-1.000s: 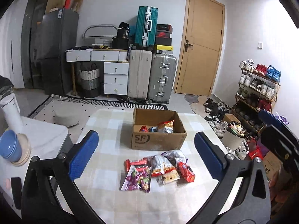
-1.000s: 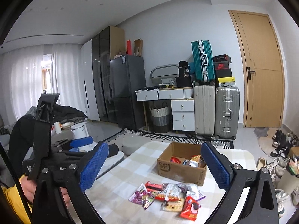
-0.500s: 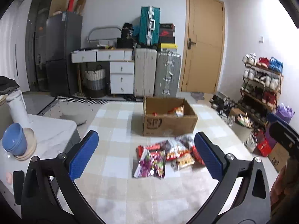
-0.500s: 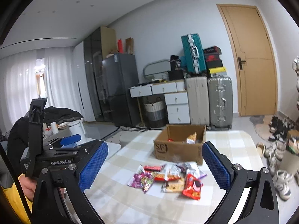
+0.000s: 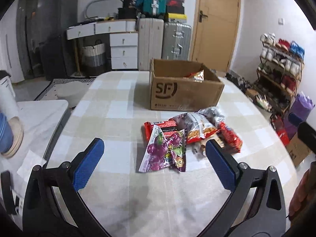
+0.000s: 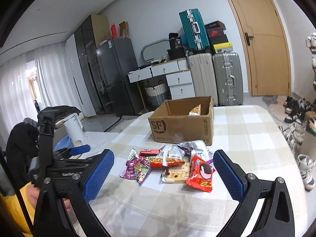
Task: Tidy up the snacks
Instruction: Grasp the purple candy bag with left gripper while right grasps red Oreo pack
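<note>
Though snacks (image 5: 189,138) unmoved, closer view.

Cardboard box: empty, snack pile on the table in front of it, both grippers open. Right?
Not empty. The cardboard box already holds at least one snack packet, seen in both wrist views. The snack pile does lie before it; left gripper and right gripper are open.

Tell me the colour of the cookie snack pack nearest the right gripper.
Red, with a dark sandwich cookie pictured on the cookie snack pack; right wrist view shows it best.
</note>
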`<action>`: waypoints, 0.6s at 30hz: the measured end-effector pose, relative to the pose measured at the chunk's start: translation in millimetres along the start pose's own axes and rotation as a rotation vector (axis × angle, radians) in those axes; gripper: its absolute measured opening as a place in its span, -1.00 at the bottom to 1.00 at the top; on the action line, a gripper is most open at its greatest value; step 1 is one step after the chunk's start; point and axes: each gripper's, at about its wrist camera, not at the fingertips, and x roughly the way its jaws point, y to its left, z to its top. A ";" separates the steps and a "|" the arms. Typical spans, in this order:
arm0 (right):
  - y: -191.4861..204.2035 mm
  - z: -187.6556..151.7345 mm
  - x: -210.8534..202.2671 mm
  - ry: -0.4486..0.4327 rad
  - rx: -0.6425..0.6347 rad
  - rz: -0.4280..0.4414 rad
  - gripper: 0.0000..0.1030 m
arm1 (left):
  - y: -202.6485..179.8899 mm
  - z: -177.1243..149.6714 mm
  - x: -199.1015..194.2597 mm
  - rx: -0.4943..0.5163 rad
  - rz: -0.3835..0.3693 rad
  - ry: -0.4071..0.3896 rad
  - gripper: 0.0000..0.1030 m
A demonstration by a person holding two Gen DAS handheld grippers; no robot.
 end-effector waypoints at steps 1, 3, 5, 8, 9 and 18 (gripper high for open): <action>-2.9 -0.2 5.3 0.007 0.001 -0.003 0.98 | -0.2 1.2 11.2 0.012 0.010 0.009 0.99; -9.0 -1.2 14.7 0.019 0.014 -0.006 0.98 | 2.5 2.0 29.4 0.007 0.008 0.032 0.99; -14.2 -2.2 23.5 0.033 0.029 0.000 0.98 | 6.0 4.0 48.8 -0.015 -0.023 0.073 0.99; -23.5 -3.5 39.1 0.059 0.039 -0.011 0.98 | 7.7 3.9 74.4 -0.024 -0.051 0.122 0.99; -27.3 -3.9 44.6 0.066 0.044 -0.012 0.98 | 9.3 3.6 80.5 -0.028 -0.050 0.131 0.99; -58.8 -15.0 85.1 0.135 0.129 -0.010 0.98 | 23.6 -6.1 141.8 -0.095 -0.097 0.220 0.97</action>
